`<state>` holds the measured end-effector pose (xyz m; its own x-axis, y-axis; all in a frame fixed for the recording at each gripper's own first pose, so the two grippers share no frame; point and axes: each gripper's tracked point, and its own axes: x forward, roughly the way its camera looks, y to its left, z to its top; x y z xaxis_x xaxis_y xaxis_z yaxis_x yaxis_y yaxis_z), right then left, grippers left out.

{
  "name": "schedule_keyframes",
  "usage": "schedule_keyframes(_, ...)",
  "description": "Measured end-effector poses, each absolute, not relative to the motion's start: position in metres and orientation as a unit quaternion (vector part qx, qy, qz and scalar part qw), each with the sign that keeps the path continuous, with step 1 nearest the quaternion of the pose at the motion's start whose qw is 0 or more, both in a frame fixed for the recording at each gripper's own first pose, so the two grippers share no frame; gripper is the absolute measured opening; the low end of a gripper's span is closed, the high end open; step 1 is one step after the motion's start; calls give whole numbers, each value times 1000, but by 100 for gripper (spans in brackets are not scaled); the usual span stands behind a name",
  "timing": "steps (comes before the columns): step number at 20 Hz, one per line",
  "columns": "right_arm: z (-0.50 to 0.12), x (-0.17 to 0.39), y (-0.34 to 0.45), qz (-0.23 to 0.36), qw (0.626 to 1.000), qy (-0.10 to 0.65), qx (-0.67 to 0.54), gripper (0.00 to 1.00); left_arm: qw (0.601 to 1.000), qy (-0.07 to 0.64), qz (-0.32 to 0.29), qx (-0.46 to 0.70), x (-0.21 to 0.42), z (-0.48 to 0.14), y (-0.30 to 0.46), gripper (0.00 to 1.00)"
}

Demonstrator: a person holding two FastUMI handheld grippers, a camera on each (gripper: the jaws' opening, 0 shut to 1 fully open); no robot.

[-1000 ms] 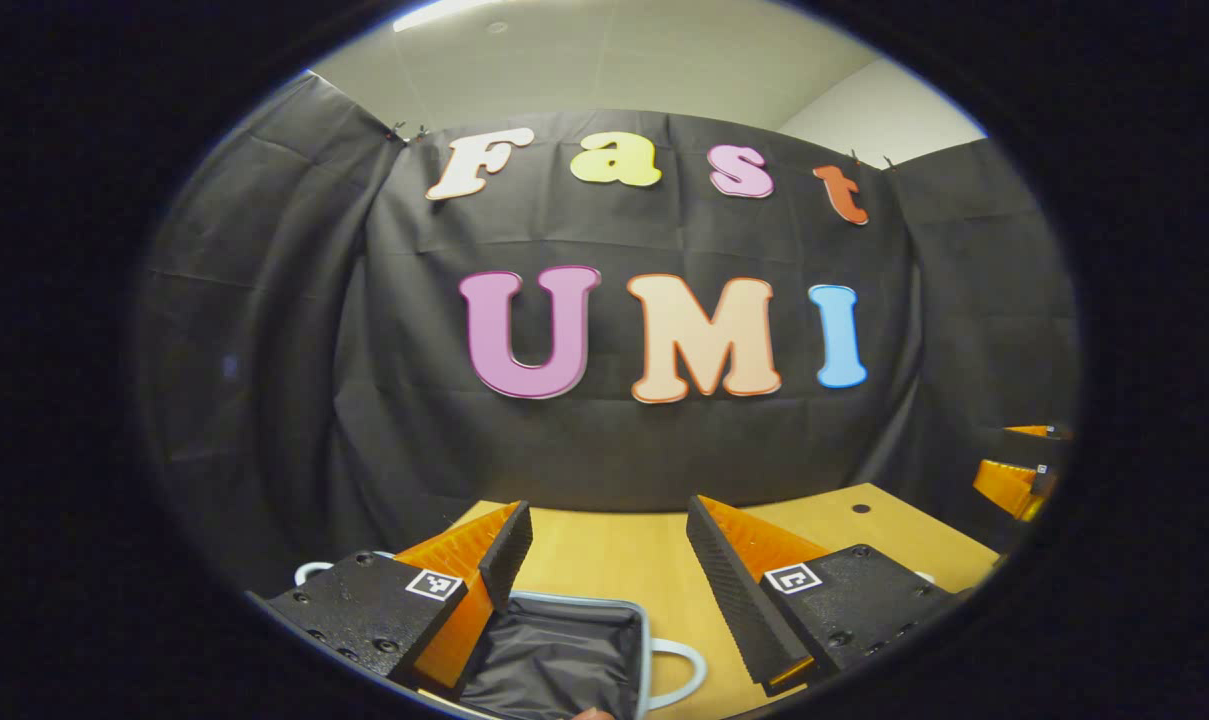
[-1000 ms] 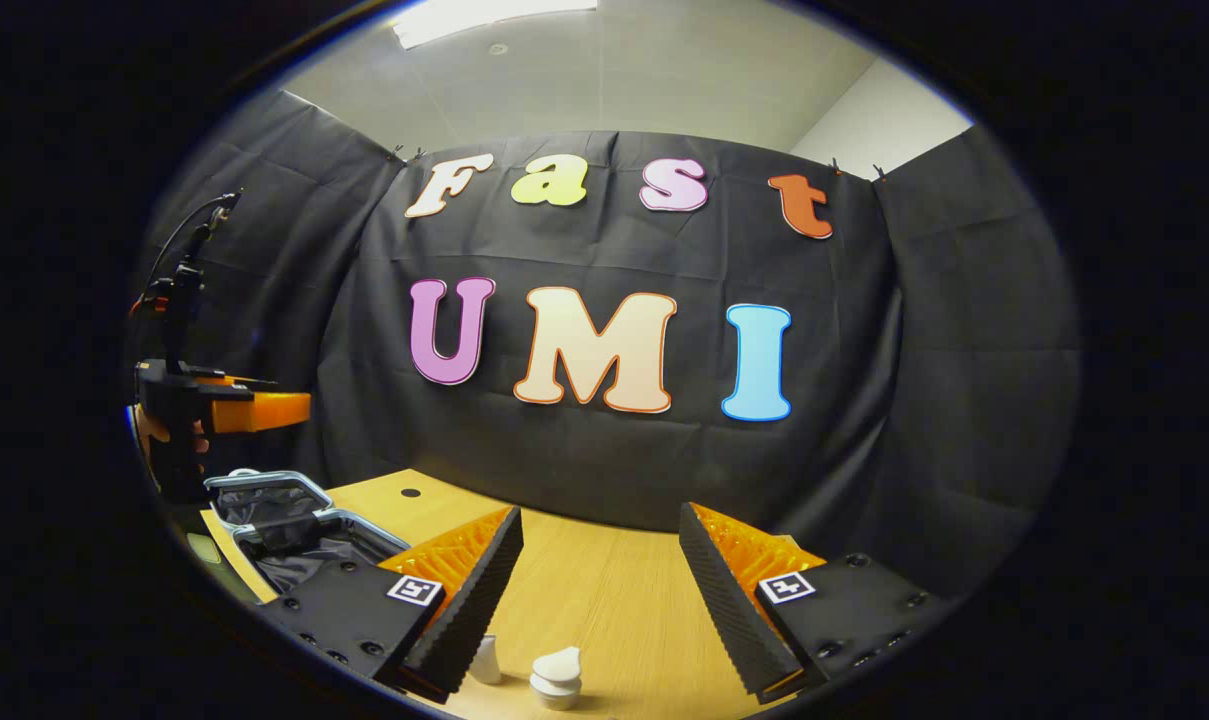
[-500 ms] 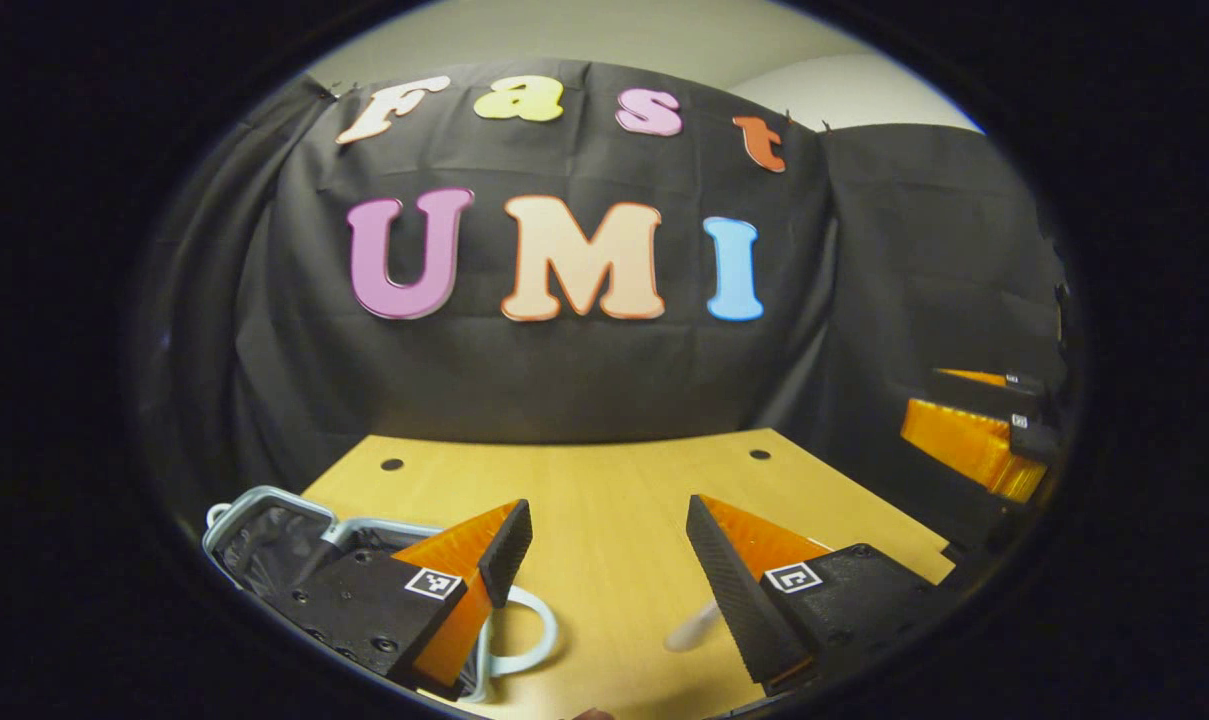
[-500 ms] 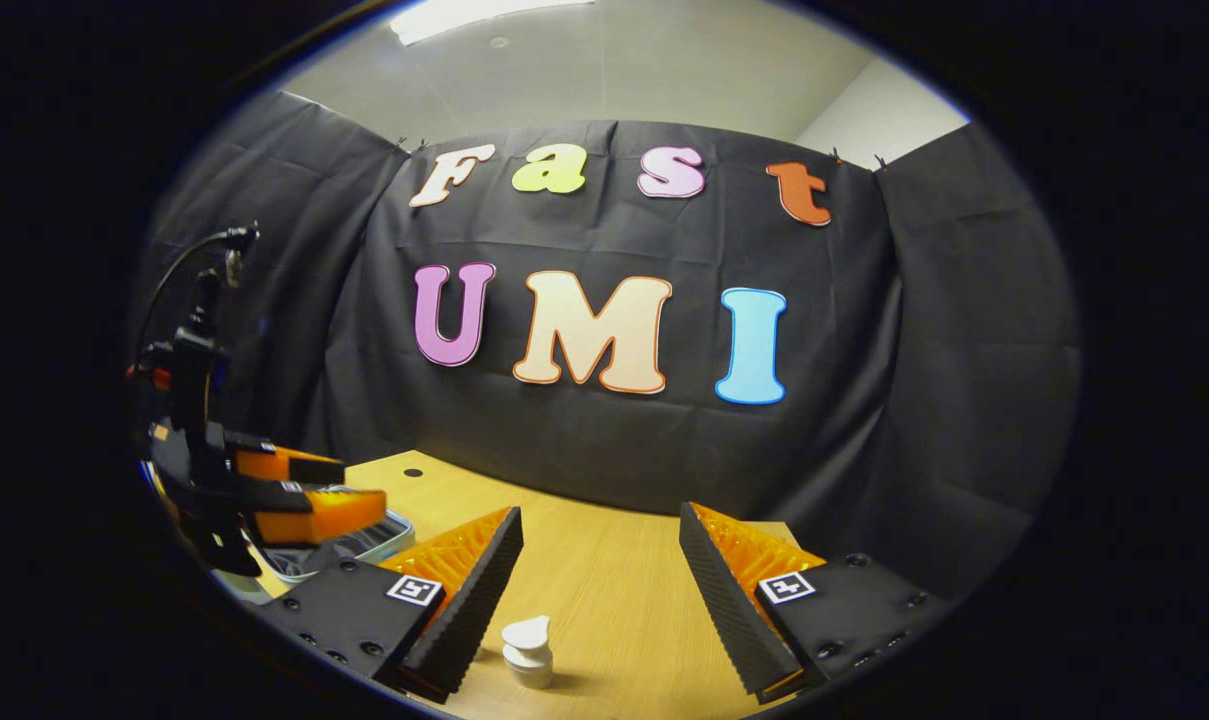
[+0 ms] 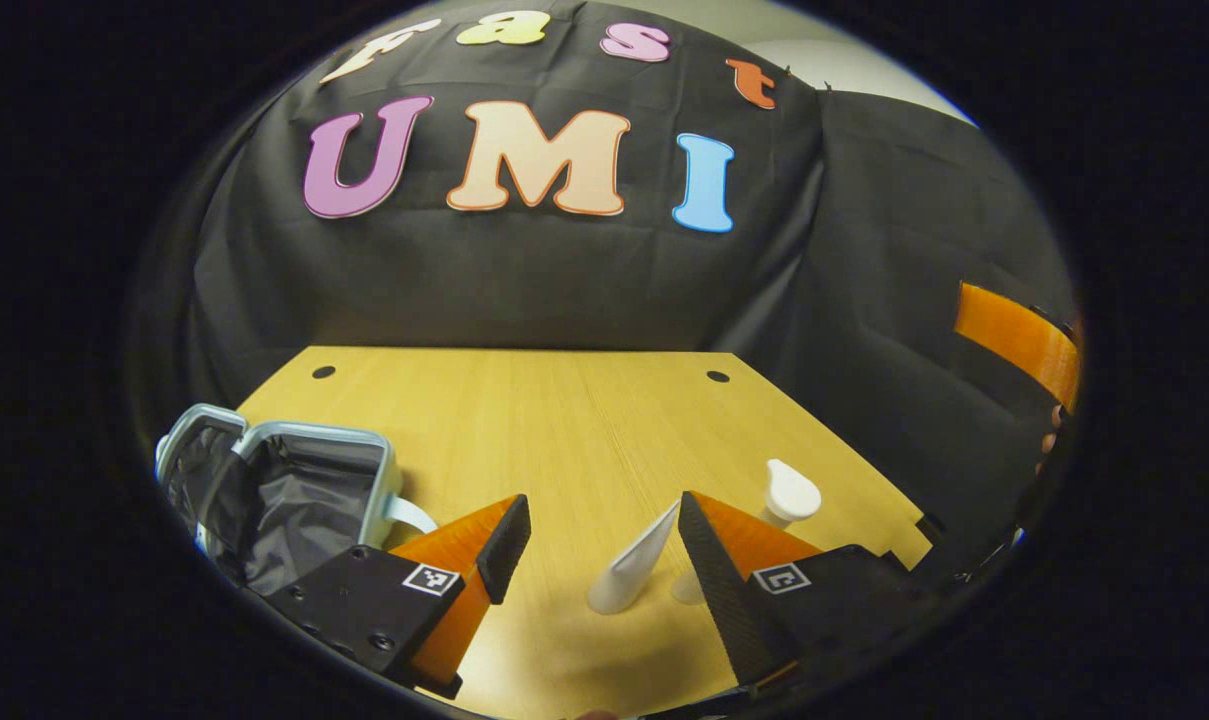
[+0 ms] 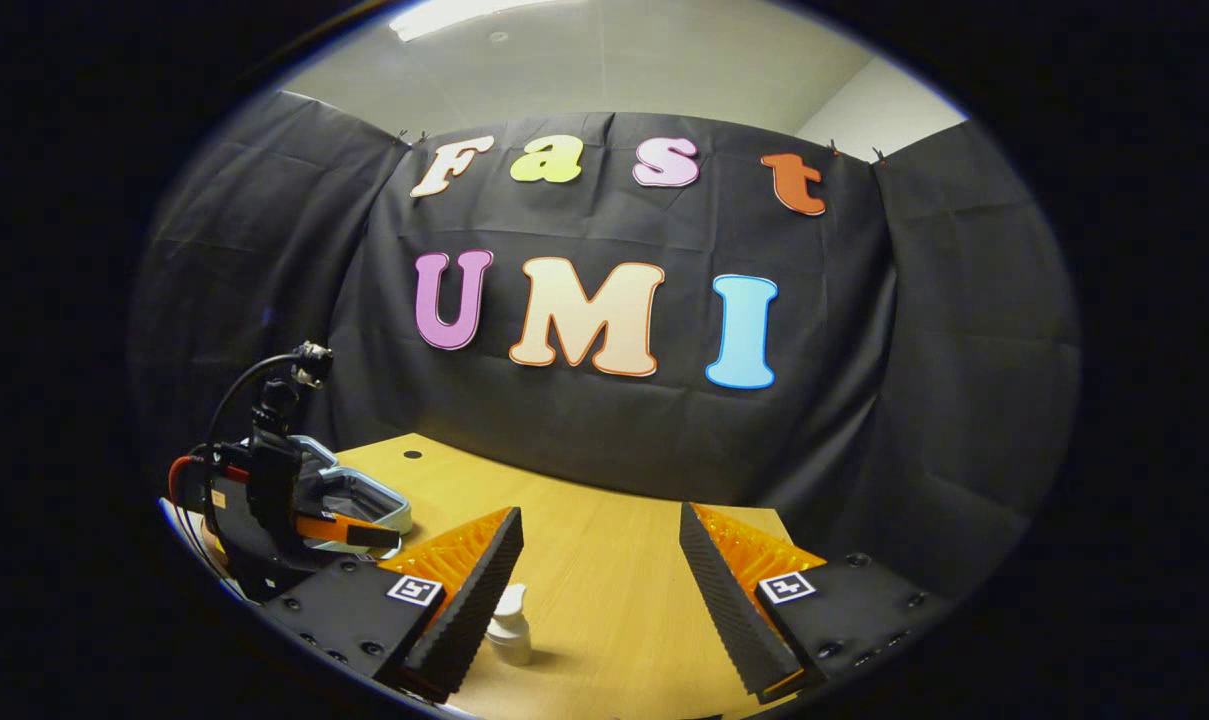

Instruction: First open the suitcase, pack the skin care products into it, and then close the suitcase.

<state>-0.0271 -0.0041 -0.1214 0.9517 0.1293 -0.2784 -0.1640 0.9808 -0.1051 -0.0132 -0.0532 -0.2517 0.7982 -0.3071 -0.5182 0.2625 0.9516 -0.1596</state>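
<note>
Holding both grippers above the counter (image 5: 564, 420), I have the left gripper (image 5: 594, 535) released, its fingers spread with nothing between them. The suitcase (image 5: 294, 490) lies open at the near left of the left gripper view, its pale rim framing a dark fabric lining; I see nothing inside it. Its near part is cut off behind my left finger and the picture's edge.

A white tube (image 5: 632, 575) lies on the counter just ahead of my right finger, and a white pump bottle (image 5: 789, 495) stands just behind that finger, its lower body hidden by it. Both are well apart from the suitcase, with bare wood between them.

In the right gripper view my right gripper (image 6: 599, 580) is released too, fingers wide over bare counter. The bottle (image 6: 510, 625) stands just beside its left finger; whether they touch I cannot tell. The left gripper (image 6: 349, 532) shows at the far left, in front of the suitcase (image 6: 364, 495), hiding most of it.

The counter's far edge meets the black cloth; its right edge runs close to the bottle in the left gripper view.
</note>
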Motion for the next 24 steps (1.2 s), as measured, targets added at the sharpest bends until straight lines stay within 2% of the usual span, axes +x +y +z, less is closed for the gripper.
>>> schedule_keyframes(5, -129, -33, -13, 72, 983, 151, -71, 99, 932, 323, -161, -39, -19, -295, -68, 91)
schedule_keyframes(7, -137, -35, -10, 81, 981, 161, -74, 98, 924, 342, -166, -46, -21, -313, -74, 97)
schedule_keyframes(9, -148, -39, -4, 95, 977, 175, -74, 99, 915, 360, -174, -50, -26, -327, -76, 92)
schedule_keyframes(11, -161, -43, 7, 113, 972, 190, -73, 99, 913, 366, -173, -48, -26, -335, -76, 70)
schedule_keyframes(13, -174, -47, 14, 128, 968, 203, -70, 99, 914, 368, -165, -46, -24, -341, -73, 63)
schedule_keyframes(14, -181, -48, 19, 134, 967, 206, -69, 99, 915, 365, -164, -48, -23, -339, -71, 43)
schedule_keyframes(15, -189, -49, 23, 139, 966, 208, -71, 99, 912, 369, -170, -56, -22, -339, -74, 39)
schedule_keyframes(19, -223, -49, 36, 141, 961, 222, -85, 99, 910, 372, -176, -54, -21, -322, -64, 32)
schedule_keyframes(24, -266, -49, 55, 138, 957, 242, -84, 99, 921, 344, -175, -51, -13, -275, -44, 32)
